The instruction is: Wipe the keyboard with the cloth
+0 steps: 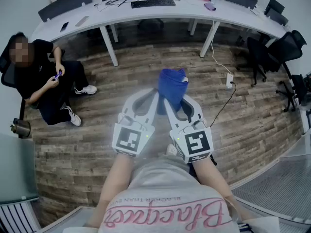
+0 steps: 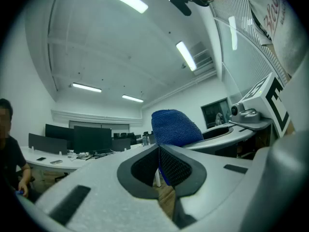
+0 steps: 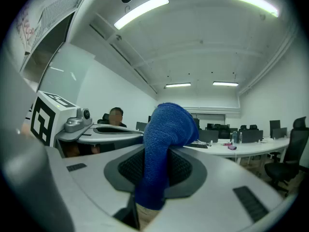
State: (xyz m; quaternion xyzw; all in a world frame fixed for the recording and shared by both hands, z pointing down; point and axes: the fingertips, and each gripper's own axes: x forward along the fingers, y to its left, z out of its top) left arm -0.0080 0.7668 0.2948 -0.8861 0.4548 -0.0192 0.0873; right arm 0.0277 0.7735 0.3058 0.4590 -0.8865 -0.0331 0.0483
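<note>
Far left, a seated person (image 1: 41, 76) in black sits on a chair by the wall, hands together on a small object. The wood floor (image 1: 87, 149) runs across the middle. A long white desk (image 1: 73, 25) curves along the far side. The keyboard (image 1: 153, 3) lies on it near the centre, well apart from both grippers and untouched. Dark monitors (image 2: 91, 139) stand on the desk in the left gripper view.

The left gripper (image 1: 154, 97) is held out over the floor, just beside the other one. In its own view the left gripper (image 2: 158, 148) has its jaws closed, tips meeting, with nothing clearly pinched. A thin blue edge shows in the gap below the tips, and I cannot tell if it is caught there.

The cloth (image 1: 172, 84) is blue, bunched and off the desk. It sticks out ahead of the grippers over the floor. From the left gripper view the cloth (image 2: 175, 127) rises just past the right-hand jaw.

The right gripper (image 1: 176, 101) is clamped on it. In its own view the right gripper (image 3: 155, 154) has both pads pressed on the cloth (image 3: 164, 129), which runs up between the jaws and folds over at the top, with a tail hanging below.

Further right, a white power strip (image 1: 229, 80) lies on the floor with a cable up to the desk. Black office chairs (image 1: 265, 55) stand at the right.
</note>
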